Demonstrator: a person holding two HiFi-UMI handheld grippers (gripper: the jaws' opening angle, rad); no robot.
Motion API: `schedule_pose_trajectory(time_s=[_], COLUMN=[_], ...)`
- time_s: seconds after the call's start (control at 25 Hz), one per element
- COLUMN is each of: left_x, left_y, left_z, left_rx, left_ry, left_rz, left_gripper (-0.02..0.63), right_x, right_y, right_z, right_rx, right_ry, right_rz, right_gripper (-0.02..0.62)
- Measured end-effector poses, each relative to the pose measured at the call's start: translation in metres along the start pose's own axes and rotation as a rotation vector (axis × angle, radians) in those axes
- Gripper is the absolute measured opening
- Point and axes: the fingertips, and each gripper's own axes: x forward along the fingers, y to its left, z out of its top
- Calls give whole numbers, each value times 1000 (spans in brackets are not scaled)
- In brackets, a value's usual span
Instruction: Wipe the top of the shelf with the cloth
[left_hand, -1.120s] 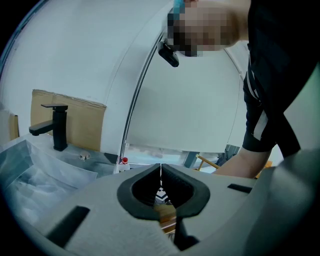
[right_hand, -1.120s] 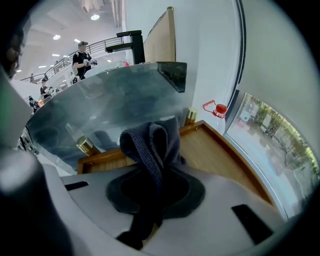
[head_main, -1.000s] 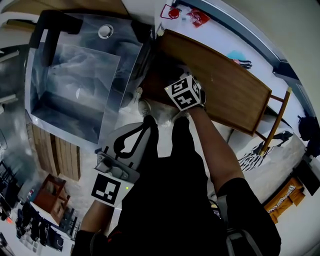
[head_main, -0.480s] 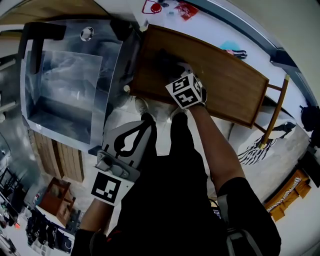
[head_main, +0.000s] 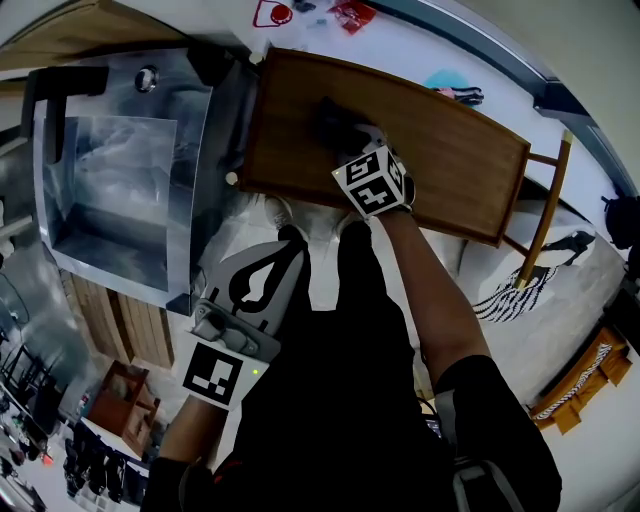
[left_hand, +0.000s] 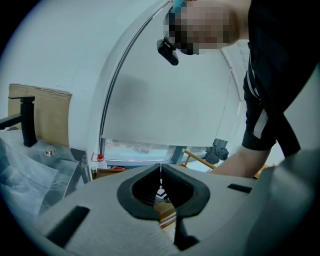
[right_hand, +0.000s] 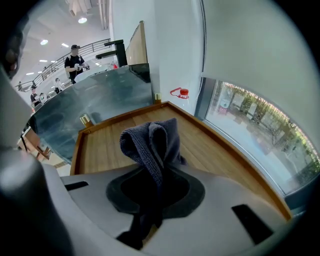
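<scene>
Forward slides the right gripper (head_main: 345, 135), jaws clamped on the dark cloth (head_main: 333, 118), now on the wooden shelf (head_main: 460, 165) top at twelve o'clock. Left gripper (head_main: 285, 255) hangs at seven o'clock, jaws together, empty.

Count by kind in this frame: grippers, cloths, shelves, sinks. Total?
grippers: 2 (left gripper shut and empty, right gripper shut on the cloth)
cloth: 1
wooden shelf: 1
steel sink: 1
total: 5
</scene>
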Motion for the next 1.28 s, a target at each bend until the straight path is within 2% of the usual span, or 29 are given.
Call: schedule_pose_trajectory(time_s=[0.72, 1.28], left_x=[47, 92], left_y=[-47, -95], left_z=[1, 7], left_rx=[36, 80], left_ry=[36, 57], left_rz=[-81, -163], left_gripper=[25, 25], right_x=[-41, -87], right_y=[-53, -106], right_z=[-62, -132], right_rx=[76, 158], right_ry=[19, 58], right_rz=[-67, -143], right_gripper=[48, 48])
